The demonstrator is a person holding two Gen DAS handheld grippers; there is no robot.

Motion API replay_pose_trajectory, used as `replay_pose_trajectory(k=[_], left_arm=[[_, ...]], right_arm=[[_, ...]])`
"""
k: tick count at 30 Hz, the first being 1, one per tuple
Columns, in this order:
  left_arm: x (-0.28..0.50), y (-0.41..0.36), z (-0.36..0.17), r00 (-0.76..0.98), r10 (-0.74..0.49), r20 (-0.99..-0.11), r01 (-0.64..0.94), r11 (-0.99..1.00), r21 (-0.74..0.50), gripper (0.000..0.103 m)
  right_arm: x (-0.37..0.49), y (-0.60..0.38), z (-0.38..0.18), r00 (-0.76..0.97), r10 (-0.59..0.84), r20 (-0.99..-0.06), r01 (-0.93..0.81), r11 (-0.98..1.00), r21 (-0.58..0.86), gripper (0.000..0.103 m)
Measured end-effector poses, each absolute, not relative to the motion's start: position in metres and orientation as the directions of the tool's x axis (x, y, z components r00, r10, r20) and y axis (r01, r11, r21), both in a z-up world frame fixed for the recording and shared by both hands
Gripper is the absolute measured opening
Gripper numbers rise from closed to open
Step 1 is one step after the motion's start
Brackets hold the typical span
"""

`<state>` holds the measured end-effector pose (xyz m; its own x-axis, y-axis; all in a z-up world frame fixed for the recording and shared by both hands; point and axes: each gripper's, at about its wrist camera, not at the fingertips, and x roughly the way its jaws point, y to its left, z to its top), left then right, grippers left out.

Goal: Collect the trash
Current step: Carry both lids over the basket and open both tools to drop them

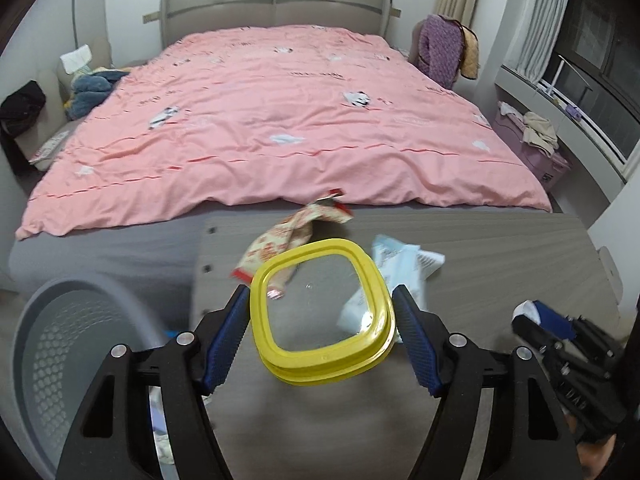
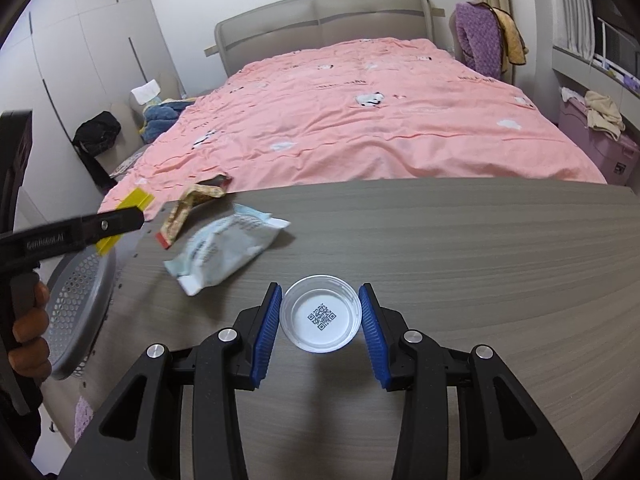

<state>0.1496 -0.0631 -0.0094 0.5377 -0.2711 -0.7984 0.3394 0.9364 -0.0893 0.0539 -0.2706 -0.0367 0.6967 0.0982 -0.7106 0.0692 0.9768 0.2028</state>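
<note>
Bedside grey table (image 2: pixel 460 240) is holding two wrappers (image 2: pixel 224 250) at 10 o'clock while you are gripping a yellow lid (image 1: pixel 324 312) in the left gripper (image 1: pixel 322 334) and a clear cup (image 2: pixel 320 314) in the right gripper (image 2: pixel 320 322), neither yet in the grey basket (image 1: pixel 68 344) at 8 o'clock.

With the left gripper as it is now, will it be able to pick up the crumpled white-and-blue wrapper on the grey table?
Probably not yet: the left gripper already has the yellow-rimmed clear lid between its fingers. The crumpled white-and-blue wrapper itself lies uncovered on the grey table, so dropping the lid first should free the way.
</note>
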Motion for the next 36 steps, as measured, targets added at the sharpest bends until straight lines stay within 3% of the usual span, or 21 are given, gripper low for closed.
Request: replay_pose_trajectory(k=[19, 33, 36], left_arm=[[0.085, 0.144, -0.027, 0.625, 0.056, -0.779, -0.004, 0.998, 0.069, 0.069], [0.081, 0.186, -0.042, 0.609, 0.074, -0.79, -0.071, 0.997, 0.039, 0.069], [0.08, 0.189, -0.041, 0.61, 0.08, -0.788, -0.079, 0.996, 0.04, 0.07]], right_arm=[[0.085, -0.065, -0.012, 0.582, 0.385, -0.716, -0.328, 0.917, 0.227, 0.039], [0.098, 0.028, -0.021, 0.483, 0.454, -0.748, -0.471, 0.856, 0.216, 0.04], [0.096, 0.029, -0.019, 0.494, 0.453, -0.742, -0.474, 0.856, 0.207, 0.058]])
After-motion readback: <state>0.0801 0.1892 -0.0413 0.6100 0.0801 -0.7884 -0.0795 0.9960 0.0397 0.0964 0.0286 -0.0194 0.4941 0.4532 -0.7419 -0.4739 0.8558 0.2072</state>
